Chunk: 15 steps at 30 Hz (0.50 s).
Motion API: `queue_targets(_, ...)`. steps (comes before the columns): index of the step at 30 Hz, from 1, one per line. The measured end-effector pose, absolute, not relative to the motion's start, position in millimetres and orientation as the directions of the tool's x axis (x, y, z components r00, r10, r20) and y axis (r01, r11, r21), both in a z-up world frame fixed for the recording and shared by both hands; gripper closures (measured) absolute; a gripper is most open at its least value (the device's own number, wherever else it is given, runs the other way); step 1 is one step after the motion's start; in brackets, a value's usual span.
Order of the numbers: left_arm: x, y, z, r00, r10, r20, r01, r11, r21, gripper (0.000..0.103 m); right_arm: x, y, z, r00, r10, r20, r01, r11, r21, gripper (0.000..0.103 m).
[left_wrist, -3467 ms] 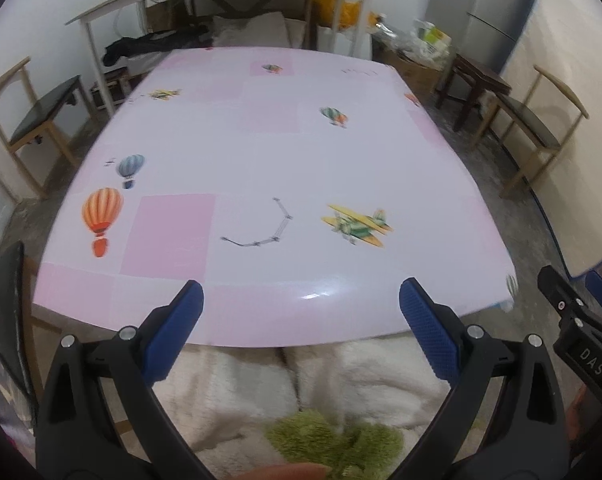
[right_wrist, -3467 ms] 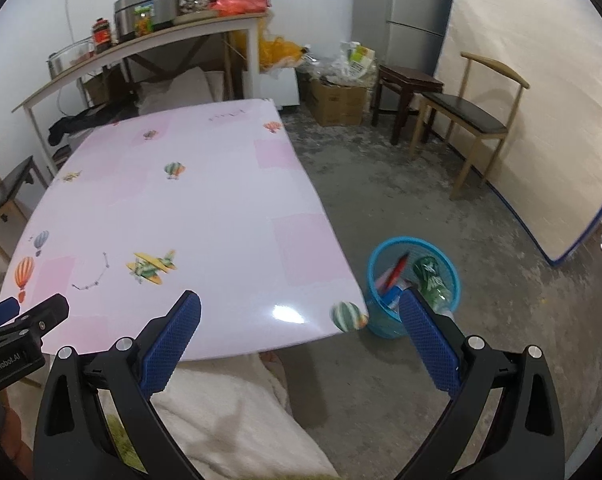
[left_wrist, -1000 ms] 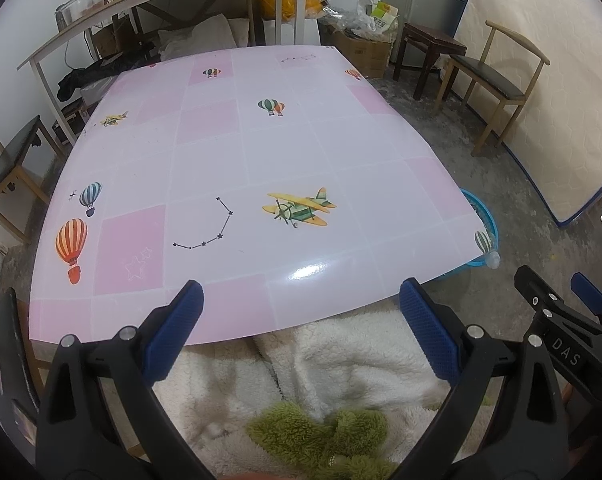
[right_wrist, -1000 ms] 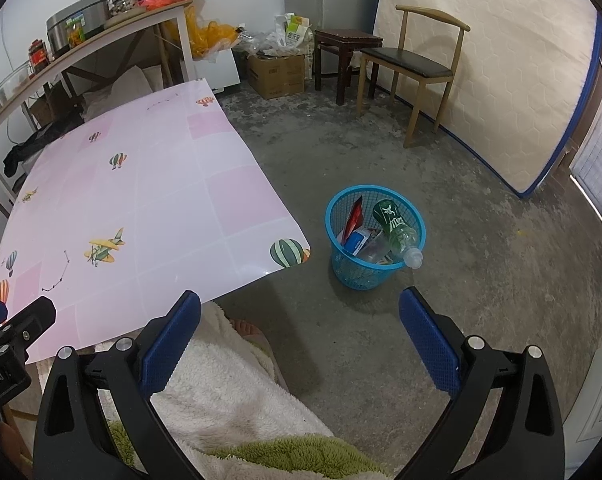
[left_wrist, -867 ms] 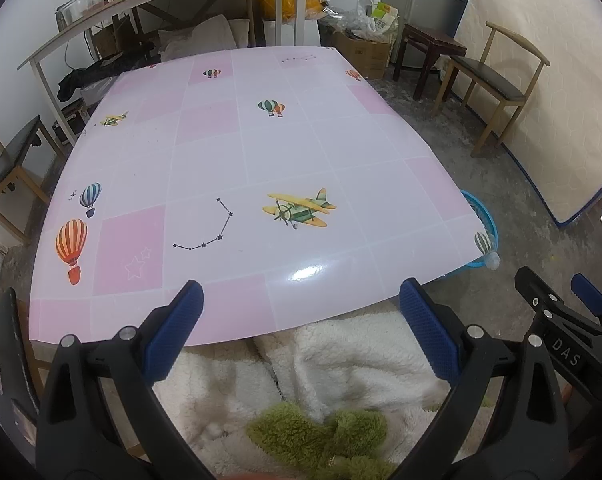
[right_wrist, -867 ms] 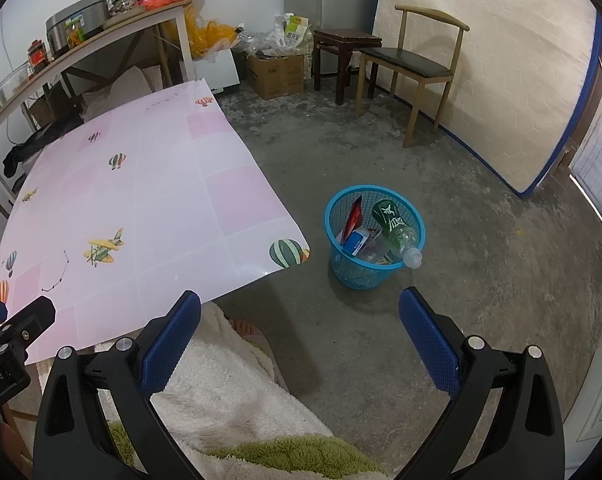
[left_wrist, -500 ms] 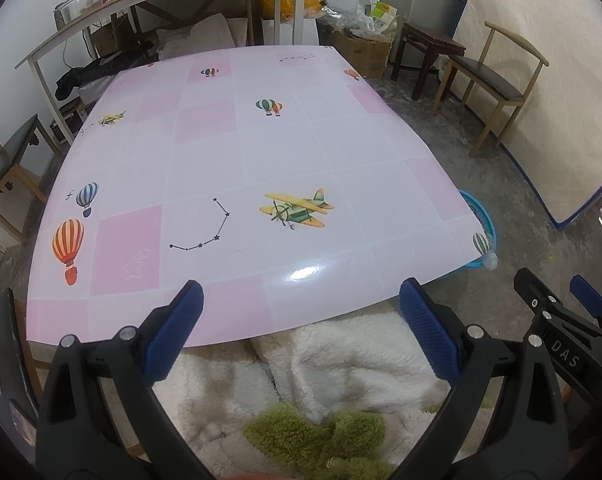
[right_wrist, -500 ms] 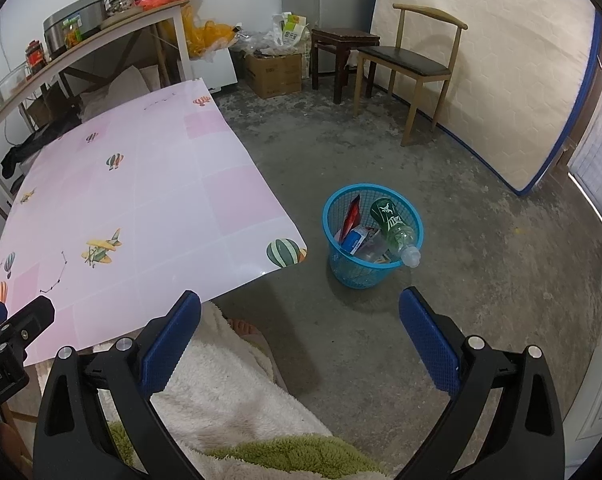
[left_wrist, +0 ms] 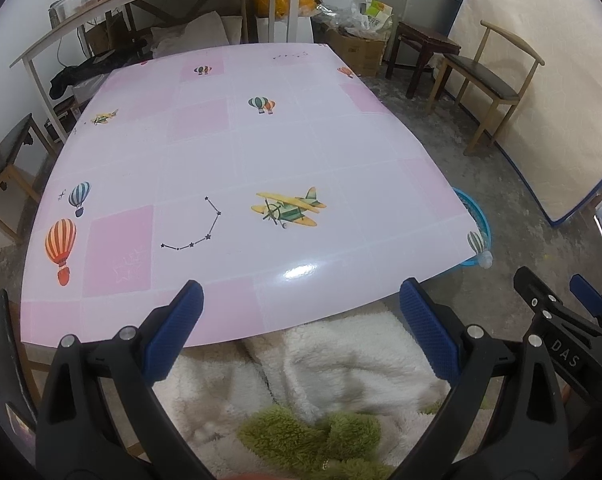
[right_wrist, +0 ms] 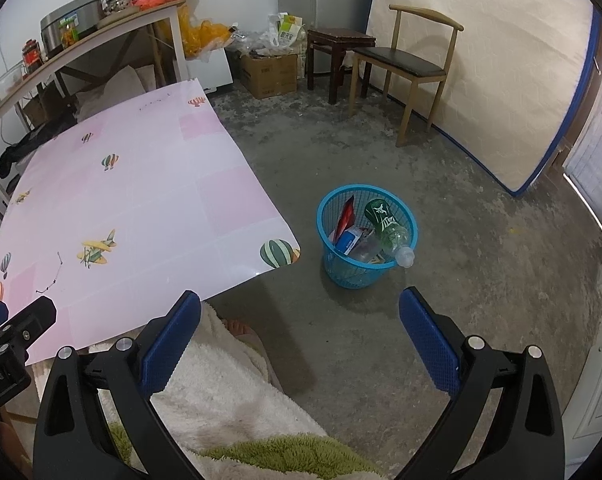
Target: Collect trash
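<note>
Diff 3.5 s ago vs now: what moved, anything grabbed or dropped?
Both cameras swung right: the blue basket now sits centred ahead of the right hand-held gripper, and the table shifted left. Nothing grabbed or released. Left hand-held gripper open and empty as before; the basket's trash looks unchanged.

A pink checked tabletop [left_wrist: 237, 152] printed with hot-air balloons and a yellow biplane [left_wrist: 287, 210] fills the left view. Beyond it stand a wooden chair [right_wrist: 405, 62], a dark stool [right_wrist: 337, 40], a cardboard box [right_wrist: 269, 70] and a long shelf [right_wrist: 81, 46] carrying a rice cooker [right_wrist: 71, 16].
</note>
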<state>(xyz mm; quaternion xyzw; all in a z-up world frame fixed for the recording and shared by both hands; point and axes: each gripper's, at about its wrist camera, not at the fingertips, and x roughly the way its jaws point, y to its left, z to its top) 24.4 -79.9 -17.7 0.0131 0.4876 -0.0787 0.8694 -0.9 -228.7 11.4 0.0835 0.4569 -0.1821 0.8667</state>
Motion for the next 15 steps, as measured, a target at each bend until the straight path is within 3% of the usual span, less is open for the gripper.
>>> queue_targets(15,26.2,-78.7,-20.6,0.506,-0.126,-0.854,0.150,0.987,-0.057,0.009,-1.6,-229.0,9.7,0.511,-0.238,-0.826,0.397,0.918,-0.019,0.006)
